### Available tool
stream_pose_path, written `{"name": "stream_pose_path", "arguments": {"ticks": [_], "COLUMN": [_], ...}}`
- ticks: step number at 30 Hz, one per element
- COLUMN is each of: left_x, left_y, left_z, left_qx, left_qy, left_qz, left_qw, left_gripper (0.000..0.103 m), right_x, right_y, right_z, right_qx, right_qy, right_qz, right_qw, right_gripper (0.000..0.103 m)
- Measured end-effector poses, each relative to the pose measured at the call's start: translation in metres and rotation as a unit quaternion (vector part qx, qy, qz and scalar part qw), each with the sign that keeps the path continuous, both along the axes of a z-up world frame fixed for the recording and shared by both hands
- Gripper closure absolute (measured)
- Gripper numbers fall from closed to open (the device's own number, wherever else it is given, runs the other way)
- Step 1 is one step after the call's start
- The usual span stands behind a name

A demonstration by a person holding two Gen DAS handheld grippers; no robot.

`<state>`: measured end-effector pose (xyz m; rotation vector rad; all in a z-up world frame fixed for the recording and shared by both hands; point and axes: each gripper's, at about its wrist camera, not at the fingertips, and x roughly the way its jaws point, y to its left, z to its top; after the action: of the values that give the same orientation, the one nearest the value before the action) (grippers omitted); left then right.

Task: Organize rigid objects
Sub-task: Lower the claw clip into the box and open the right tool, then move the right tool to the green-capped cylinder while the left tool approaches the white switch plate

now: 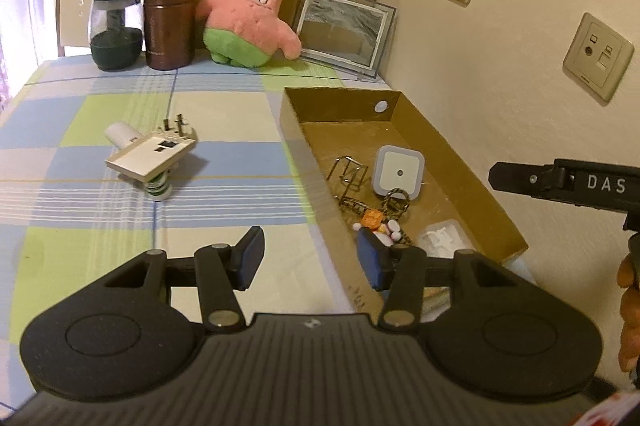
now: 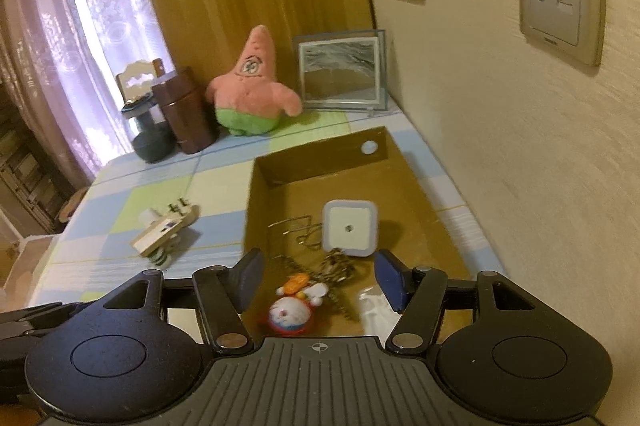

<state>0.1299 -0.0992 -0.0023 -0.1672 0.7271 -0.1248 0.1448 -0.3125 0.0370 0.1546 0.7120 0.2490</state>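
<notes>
While both tools hang above the checked surface (image 1: 100, 154), neither holds anything. Left gripper (image 1: 310, 260): jaws wide, nothing between them, poised over the near-left wall of the cardboard box (image 1: 460, 162), pointing toward the far wall. Right gripper (image 2: 318, 276): jaws wide, nothing between them, tilted down over the near end of the box; its body shows at the right edge of the left view, with part of the person's hand (image 1: 630, 306) below it.

Box contents, 5 items: white square night light (image 2: 350, 228) near the middle; wire puzzle (image 2: 298, 230) just left of it; patterned lanyard (image 2: 338, 266) below the light; small cartoon figure (image 2: 290, 316) at the near end; clear plastic piece (image 2: 372, 306) to its right.

Outside the box, left of it: beige travel adapter (image 1: 152, 150), prongs up, lying tilted on a white cylinder (image 1: 120, 132) and a green-striped item (image 1: 160, 188).

Far edge of surface: dark jar (image 1: 116, 30), brown canister (image 1: 170, 20), pink star plush (image 1: 252, 20), framed picture (image 1: 344, 30).
</notes>
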Motion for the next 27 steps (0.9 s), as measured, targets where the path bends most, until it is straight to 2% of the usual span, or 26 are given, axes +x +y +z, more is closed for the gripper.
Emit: {"name": "stream_pose_path", "arguments": {"ticks": [14,19,27], "left_x": [-0.035,-0.043,-0.054], "left_y": [0.062,0.089,0.127], "left_z": [0.011,0.010,0.012], "left_qx": [0.018,0.027,0.046], "left_qy": [-0.008,-0.003,0.002], "left_qz": [0.019,0.024,0.031], "left_qw": [0.9996,0.9994,0.9984], "left_gripper": [0.049,0.036,0.026], "right_x": [-0.035,-0.040,-0.047], "right_y": [0.055,0.074,0.100], "right_z": [0.005,0.004,0.002], "right_qx": [0.004,0.002,-0.005], "right_qy": [-0.004,-0.006,-0.010], "right_qz": [0.036,0.052,0.073], "right_qw": [0.999,0.999,0.997], "right_gripper": [0.042,0.041,0.041]}}
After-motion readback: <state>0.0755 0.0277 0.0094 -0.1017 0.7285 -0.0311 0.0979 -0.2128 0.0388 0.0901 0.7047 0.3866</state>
